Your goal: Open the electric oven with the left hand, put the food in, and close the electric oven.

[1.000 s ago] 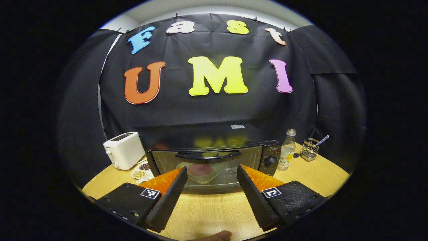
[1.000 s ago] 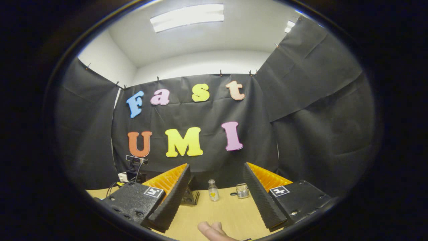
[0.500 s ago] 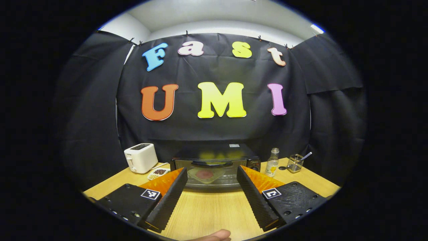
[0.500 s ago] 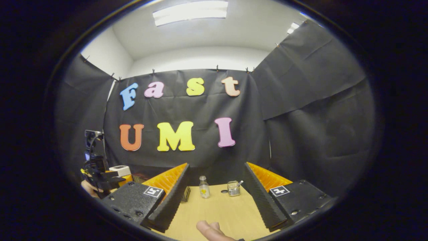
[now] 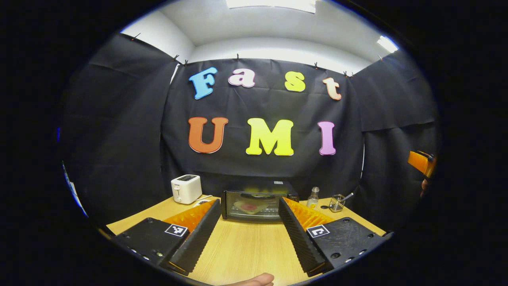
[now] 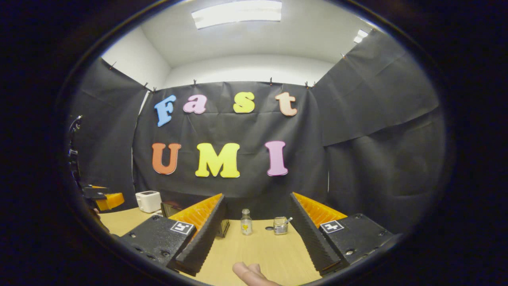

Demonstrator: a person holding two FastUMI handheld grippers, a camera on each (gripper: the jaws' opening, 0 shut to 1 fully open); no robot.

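Holding both hand-held grippers back from the black glass-fronted electric oven (image 5: pixel 256 204).
Our left hand-held gripper (image 5: pixel 248 230) and right hand-held gripper (image 6: pixel 256 228) rest spread apart, empty; we judge the door shut, food (image 5: pixel 249 207) inside.

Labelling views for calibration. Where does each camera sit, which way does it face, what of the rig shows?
Left gripper view: rides the left gripper, faces the oven on the table; own two fingers spread at bottom, a fingertip at the lower edge.
Right gripper view: rides the right gripper, faces the bottle and wire holder; own fingers spread, a hand's fingertips below.
Shared: toaster, oven, bottle, holder, table.
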